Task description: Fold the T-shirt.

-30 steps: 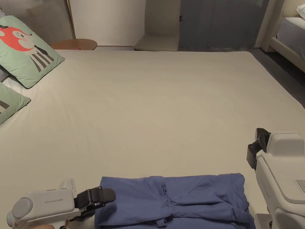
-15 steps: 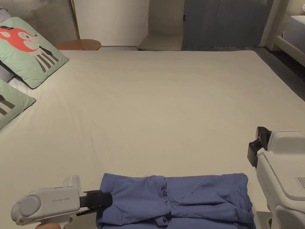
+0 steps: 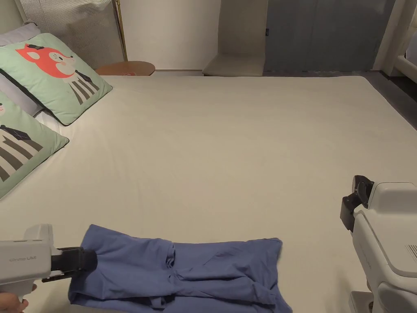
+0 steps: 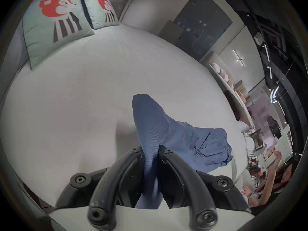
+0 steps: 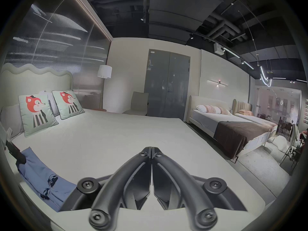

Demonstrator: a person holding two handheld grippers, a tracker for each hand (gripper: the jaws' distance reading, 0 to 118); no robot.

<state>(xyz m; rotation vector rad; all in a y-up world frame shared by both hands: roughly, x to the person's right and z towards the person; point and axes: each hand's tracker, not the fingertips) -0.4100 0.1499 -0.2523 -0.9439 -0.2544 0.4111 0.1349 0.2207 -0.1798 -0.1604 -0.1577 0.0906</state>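
From the head view, the blue cotton T-shirt (image 3: 179, 273), already folded into a long band, lies along the near edge of the wide cream-sheeted bed (image 3: 228, 155), left of centre, with two pale green fox-print cushions (image 3: 61, 75) far off at the left. The left tool (image 3: 79, 261) meets the shirt's left end, while the right tool (image 3: 353, 199) hangs over bare sheet, well apart from the cloth to its left. In the left gripper view, the left tool (image 4: 150, 153) is clamped narrow on a ridge of the blue fabric, which runs up between both jaws and trails off to the right across the bed. In the right gripper view, the right tool (image 5: 151, 151) has its jaws pressed together on nothing, and the shirt (image 5: 41, 173) lies at the lower left. The step in hand looks like shifting or lifting the band by its left end before a final crosswise fold. The next move likely calls for the right tool to open, reach the right end and pinch it, so both ends can be brought together evenly.
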